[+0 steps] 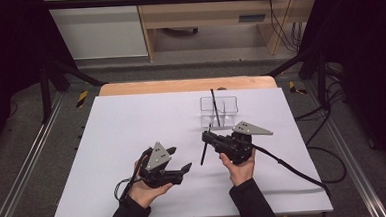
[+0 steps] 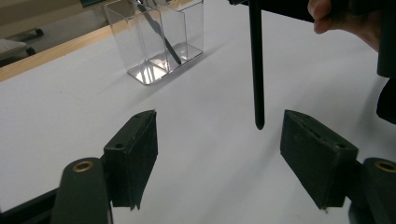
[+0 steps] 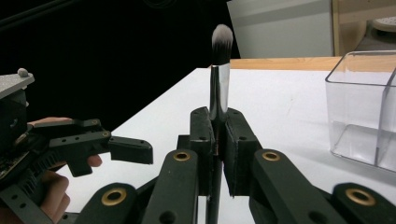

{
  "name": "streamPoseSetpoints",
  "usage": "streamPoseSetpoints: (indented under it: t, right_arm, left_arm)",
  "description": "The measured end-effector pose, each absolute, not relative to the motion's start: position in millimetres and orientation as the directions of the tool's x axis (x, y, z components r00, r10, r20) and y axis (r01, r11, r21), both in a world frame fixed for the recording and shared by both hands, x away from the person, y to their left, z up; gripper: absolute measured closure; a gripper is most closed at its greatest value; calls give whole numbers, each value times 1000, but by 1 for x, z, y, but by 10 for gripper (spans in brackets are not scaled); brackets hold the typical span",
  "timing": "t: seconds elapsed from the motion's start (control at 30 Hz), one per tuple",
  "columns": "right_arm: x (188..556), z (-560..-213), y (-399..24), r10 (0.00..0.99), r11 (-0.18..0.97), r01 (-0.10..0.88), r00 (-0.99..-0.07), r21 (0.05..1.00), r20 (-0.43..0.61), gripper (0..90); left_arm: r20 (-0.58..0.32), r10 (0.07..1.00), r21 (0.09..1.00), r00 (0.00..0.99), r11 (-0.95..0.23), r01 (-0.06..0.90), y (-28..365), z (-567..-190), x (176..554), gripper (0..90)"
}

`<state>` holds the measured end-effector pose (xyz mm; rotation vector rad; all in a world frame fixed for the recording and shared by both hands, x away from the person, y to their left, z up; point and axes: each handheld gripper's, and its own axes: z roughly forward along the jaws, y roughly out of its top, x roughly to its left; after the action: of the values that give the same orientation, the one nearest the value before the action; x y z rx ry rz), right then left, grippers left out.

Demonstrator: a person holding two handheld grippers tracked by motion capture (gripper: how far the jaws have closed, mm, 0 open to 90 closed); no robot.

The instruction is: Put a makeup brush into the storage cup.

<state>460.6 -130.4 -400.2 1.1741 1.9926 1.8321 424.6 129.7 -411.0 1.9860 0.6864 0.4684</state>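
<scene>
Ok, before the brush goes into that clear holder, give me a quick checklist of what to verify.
1. Right gripper shut on the makeup brush: ok.
2. Brush upright, bristles up, handle tip hanging free above the table: ok.
3. Left gripper open and off the brush: ok.
4. Clear holder standing upright: ok.
5. A free compartment in the holder; one already holds a dark slim tool: ok.
6. Brush lined up over the holder: not ok, it is on the near side.
</scene>
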Motion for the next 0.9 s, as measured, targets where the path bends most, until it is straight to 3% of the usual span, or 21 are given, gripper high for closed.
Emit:
streamPoseSetpoints:
  t: [0.9]
  right_arm:
    - [475,-384,-140,730,9,329,-647,944,219,841]
  left_arm:
    - [19,732,871,681,-347,348,189,-414,434,112]
